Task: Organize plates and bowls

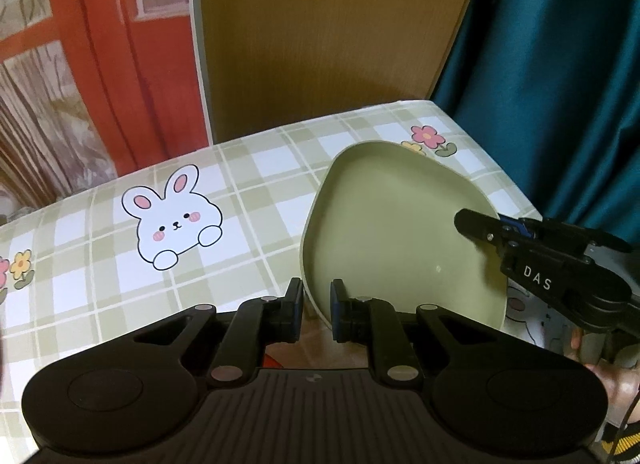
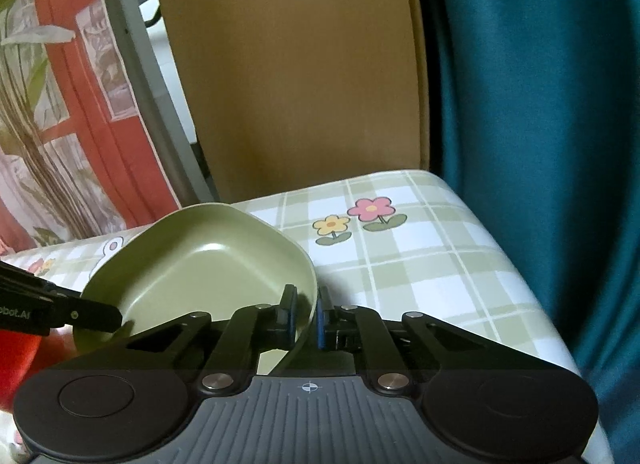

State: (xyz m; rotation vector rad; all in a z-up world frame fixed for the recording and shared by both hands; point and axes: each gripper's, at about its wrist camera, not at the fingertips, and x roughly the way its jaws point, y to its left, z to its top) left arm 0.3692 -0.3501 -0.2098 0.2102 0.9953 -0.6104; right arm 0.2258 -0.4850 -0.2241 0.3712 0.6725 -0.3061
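A green squarish plate [image 1: 396, 232] is held above the checked tablecloth, tilted. My left gripper [image 1: 317, 306] is shut on its near-left rim. My right gripper [image 2: 307, 314] is shut on the opposite rim of the same plate [image 2: 208, 268]. The right gripper's fingers [image 1: 480, 225] show at the plate's right edge in the left wrist view. The left gripper's fingers [image 2: 92, 314] show at the plate's left edge in the right wrist view. Something red [image 2: 18, 360] lies below the plate at the left, mostly hidden.
The table [image 1: 100, 296] has a green checked cloth with a bunny print [image 1: 172, 219] and flower prints [image 2: 360, 215]. A brown board [image 1: 328, 31] stands behind the table. A teal curtain [image 1: 560, 83] hangs at the right, a red patterned curtain [image 1: 80, 63] at the left.
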